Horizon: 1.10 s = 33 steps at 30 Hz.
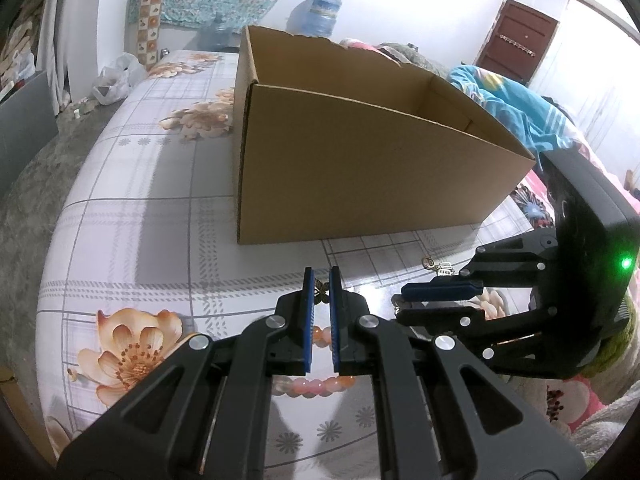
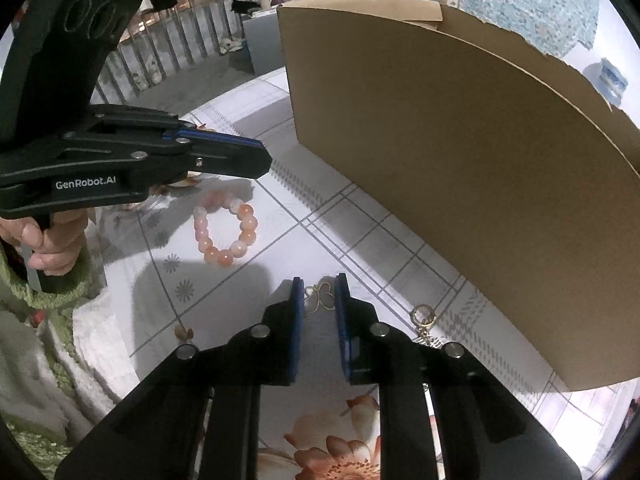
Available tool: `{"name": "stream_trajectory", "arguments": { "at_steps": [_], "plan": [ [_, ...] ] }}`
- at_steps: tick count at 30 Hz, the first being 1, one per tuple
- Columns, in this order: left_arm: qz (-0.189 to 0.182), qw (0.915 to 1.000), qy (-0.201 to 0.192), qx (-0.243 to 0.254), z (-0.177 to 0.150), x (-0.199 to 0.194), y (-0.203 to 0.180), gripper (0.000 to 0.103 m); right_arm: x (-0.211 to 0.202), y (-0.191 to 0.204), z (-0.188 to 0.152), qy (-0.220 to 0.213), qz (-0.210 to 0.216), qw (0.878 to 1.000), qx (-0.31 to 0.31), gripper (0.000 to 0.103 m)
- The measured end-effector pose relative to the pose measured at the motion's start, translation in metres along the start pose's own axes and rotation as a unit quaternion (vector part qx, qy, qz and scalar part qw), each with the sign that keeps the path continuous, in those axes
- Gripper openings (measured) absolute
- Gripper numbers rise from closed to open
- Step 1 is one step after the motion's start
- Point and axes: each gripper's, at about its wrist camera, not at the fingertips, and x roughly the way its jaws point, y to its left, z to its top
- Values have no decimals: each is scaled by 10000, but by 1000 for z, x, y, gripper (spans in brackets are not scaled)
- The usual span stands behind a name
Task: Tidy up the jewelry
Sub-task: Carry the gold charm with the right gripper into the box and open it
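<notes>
My left gripper (image 1: 321,286) pinched a small butterfly charm (image 1: 321,293) at its tips, above the bead bracelet (image 2: 225,230) on the sheet (image 1: 132,216). My right gripper (image 2: 319,294) hung released around a wire pendant (image 2: 320,298), a keyring (image 2: 425,316) just beside it. The box (image 1: 360,168) stood near.

- The left gripper (image 2: 262,162) is black with blue pads, silver screws and white "GenRobot.AI" lettering.
- The right gripper (image 1: 400,300) is alike, with a green light on its body.
- Bare hand (image 2: 52,240), fuzzy green sleeve (image 2: 60,300).
</notes>
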Motion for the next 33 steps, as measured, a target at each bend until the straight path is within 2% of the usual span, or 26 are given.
{"name": "stream_trajectory", "arguments": {
  "at_steps": [9,13,16,19,22,26,28,30,33],
  "plan": [
    [25,9999,-132,-2,-1,-11,0,6,-22,-5,0,-206,-45,9997,132,16],
    [-142,9991,-394,85,3,-34,-10,6,-62,-4,3,-669,-82,9975,211,16],
    [-333,9966,-710,251,15,-57,-21,6,-105,-10,12,-1224,-109,9919,322,16],
    [-567,9924,-1005,438,40,-75,-34,6,-138,-27,25,-1680,-127,9842,546,16],
    [-677,9904,-1040,609,73,-73,-46,6,-155,-54,42,-1847,-182,9788,864,16],
    [-937,9922,-563,595,117,-38,-59,6,-145,-98,63,-1479,-117,9791,1392,16],
    [-1108,9927,-137,464,135,-8,-63,6,-132,-122,70,-1176,-35,9777,1740,16],
    [-1109,9927,375,283,148,31,-66,6,-110,-142,73,-823,-6,9754,2043,16],
    [-1055,9911,798,160,152,69,-68,6,-77,-159,71,-443,12,9727,2279,16]
  ]
}}
